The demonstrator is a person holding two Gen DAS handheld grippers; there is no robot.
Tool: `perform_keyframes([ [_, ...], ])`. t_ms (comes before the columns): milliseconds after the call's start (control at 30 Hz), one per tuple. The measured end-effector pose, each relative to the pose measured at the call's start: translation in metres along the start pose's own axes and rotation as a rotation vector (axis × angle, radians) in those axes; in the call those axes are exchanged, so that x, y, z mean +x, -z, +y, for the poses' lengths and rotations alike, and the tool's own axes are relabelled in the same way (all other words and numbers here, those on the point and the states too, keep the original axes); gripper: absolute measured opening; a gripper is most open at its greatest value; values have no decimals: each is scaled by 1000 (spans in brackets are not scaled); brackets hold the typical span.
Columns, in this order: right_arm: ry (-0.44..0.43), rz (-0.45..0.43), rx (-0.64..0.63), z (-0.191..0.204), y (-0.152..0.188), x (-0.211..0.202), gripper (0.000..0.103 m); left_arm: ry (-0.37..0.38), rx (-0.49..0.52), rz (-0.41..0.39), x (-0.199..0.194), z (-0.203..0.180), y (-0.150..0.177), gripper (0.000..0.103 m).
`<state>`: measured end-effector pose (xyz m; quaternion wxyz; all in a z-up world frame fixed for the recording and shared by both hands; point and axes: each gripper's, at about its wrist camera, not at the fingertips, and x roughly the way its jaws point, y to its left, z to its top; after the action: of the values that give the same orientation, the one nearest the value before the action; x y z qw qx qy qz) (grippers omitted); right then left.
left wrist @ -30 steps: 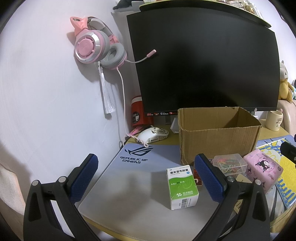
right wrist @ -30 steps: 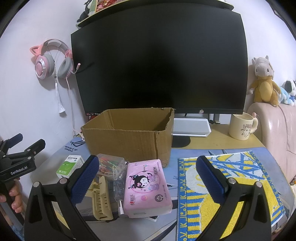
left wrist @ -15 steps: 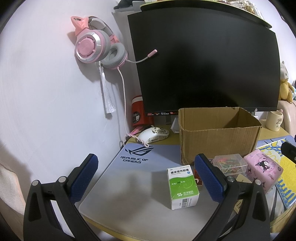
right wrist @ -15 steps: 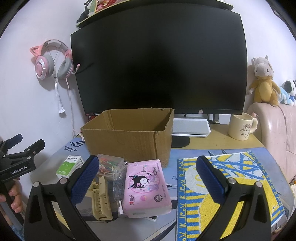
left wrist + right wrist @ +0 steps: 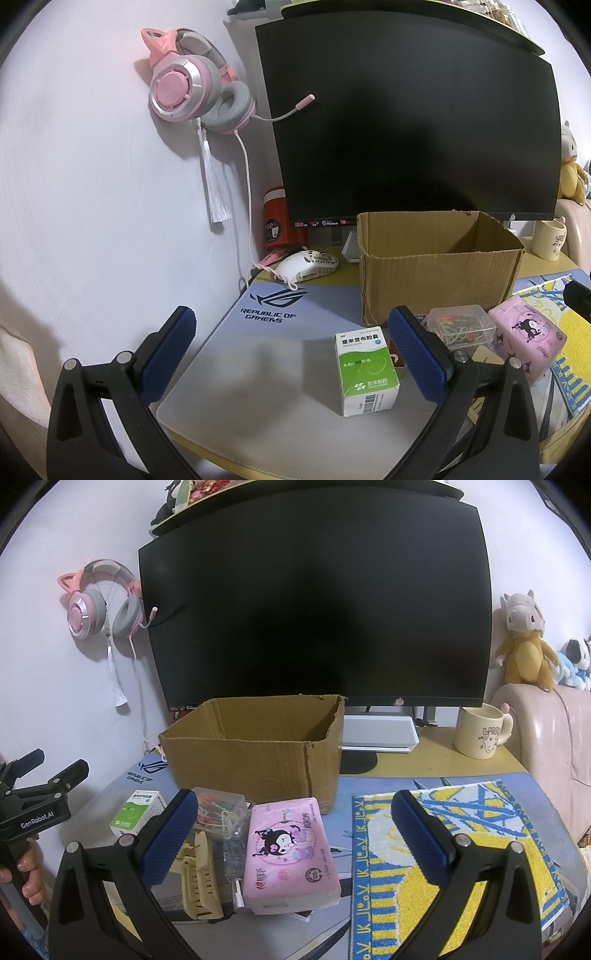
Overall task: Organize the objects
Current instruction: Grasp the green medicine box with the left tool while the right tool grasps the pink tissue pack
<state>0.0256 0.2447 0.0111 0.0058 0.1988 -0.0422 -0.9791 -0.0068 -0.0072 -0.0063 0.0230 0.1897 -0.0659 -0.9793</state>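
The right gripper (image 5: 576, 299) shows only as a dark sliver cut off at the edge of the left wrist view. A red item (image 5: 397, 360) behind the medicine box (image 5: 365, 373) is mostly hidden by the left gripper's right finger. In the right wrist view, the right gripper's left finger covers part of the paperclip box (image 5: 221, 812) and the hair clip (image 5: 201, 878). The cardboard box (image 5: 255, 764) floor is out of sight behind its front wall. A red can (image 5: 277, 225) is partly hidden behind the monitor (image 5: 413, 140). The small print on the tissue pack (image 5: 288, 853) is unreadable
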Motion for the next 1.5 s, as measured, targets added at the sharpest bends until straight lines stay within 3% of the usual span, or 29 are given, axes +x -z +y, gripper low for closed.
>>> perform_keyframes([
  [333,16,23,-2,0,2,7,103,44,-28,44,14,2,3,103],
  [667,20,113,-13,3,13,32,103,108,-41,133,35,-4,9,103],
  [1033,47,157,25,-2,20,49,103,90,23,218,60,-28,21,103],
  [1333,56,190,13,-2,26,61,103,70,7,283,77,-30,28,103],
  [1500,43,227,26,1,29,72,103,97,2,307,84,-31,31,103],
])
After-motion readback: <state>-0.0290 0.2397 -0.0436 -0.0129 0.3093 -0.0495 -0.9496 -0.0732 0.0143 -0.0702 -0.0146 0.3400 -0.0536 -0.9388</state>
